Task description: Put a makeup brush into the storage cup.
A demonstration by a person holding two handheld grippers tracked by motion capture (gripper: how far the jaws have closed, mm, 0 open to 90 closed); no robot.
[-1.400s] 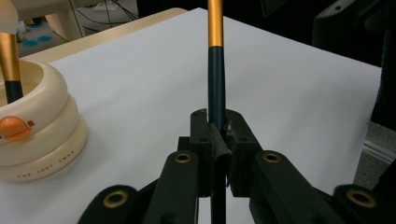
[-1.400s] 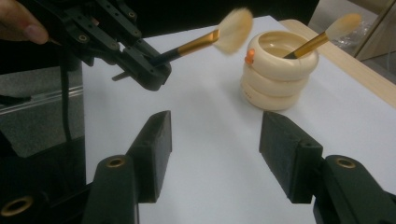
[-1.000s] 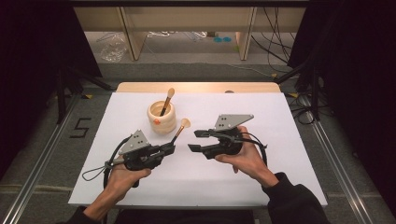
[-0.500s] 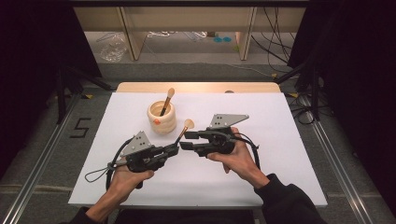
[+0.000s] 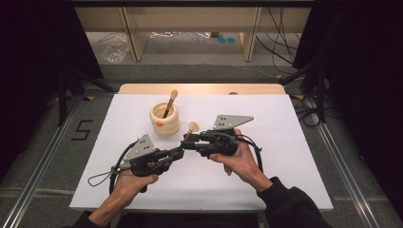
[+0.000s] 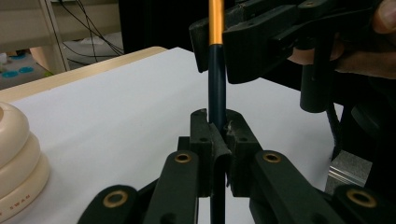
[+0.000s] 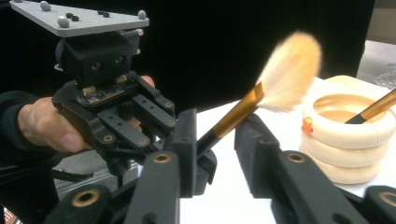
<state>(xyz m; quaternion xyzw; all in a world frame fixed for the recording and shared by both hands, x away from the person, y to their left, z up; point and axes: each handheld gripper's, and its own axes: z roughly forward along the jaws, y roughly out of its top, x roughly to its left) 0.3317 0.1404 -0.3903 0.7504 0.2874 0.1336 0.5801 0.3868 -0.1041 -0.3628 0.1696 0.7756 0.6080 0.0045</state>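
right gripper (image 5: 190,142) nearer brush (image 5: 191,129), jaws closing, left gripper (image 5: 177,153) clamped

Between your jaws, the slim makeup brush (image 7: 243,109) shows a glossy dark handle, a shiny gold metal ferrule and soft, fluffy cream bristles. Beyond them, the cream ringed holder (image 7: 348,140) looks smooth and matt. Under them, the white bench top (image 5: 285,142) is matt, paper-like.

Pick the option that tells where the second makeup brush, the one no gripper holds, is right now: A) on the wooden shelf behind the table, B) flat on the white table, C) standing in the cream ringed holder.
C: in the high view the second brush stands tilted in the cream ringed holder, bristles up.
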